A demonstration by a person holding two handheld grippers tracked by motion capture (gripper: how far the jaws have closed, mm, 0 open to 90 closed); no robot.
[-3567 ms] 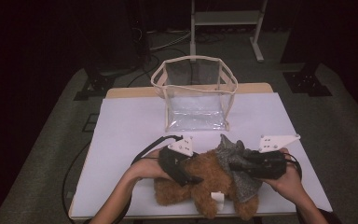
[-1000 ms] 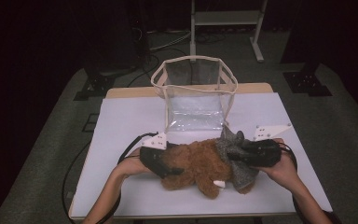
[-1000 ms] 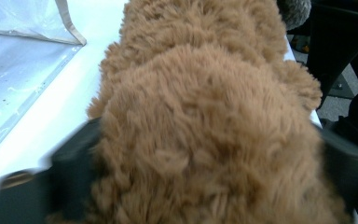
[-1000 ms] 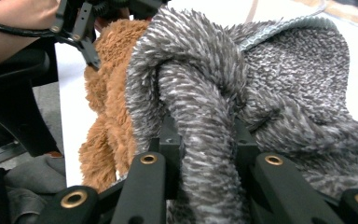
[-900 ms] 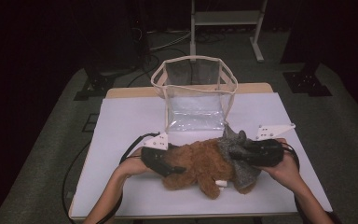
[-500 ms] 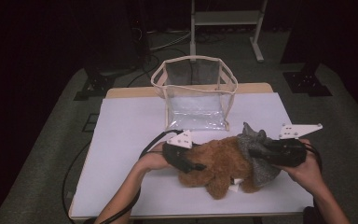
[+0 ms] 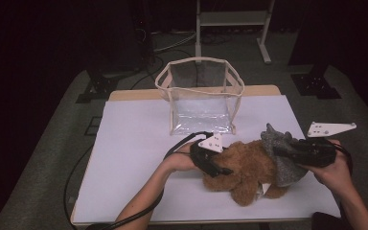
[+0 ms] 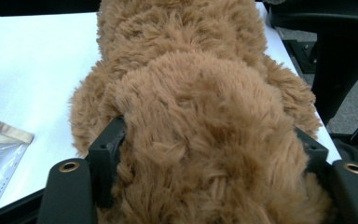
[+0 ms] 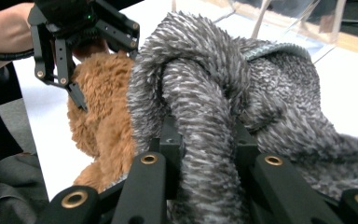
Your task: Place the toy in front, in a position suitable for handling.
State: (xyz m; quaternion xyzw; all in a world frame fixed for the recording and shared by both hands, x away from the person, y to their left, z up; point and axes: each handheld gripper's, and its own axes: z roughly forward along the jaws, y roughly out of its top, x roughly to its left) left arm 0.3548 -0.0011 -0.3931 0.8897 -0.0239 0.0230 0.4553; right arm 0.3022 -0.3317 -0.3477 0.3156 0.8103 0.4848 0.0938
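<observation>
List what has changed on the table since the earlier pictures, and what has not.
The brown plush toy with its grey knit garment has shifted rightward. Left gripper and right gripper moved with it, still clamped on fur and knit. The clear bag stayed put.

You have bare white table sheet [image 7: 129,143] at frame left; the clear, beige-trimmed plastic bag [image 7: 200,96] blocks upper centre.

My two grippers [image 7: 219,168] [image 7: 287,149] are looking black, with round gold screws. Each is wearing a pale three-cornered plate [image 7: 329,128] on top. Black cables [image 7: 79,167] are trailing from them.
</observation>
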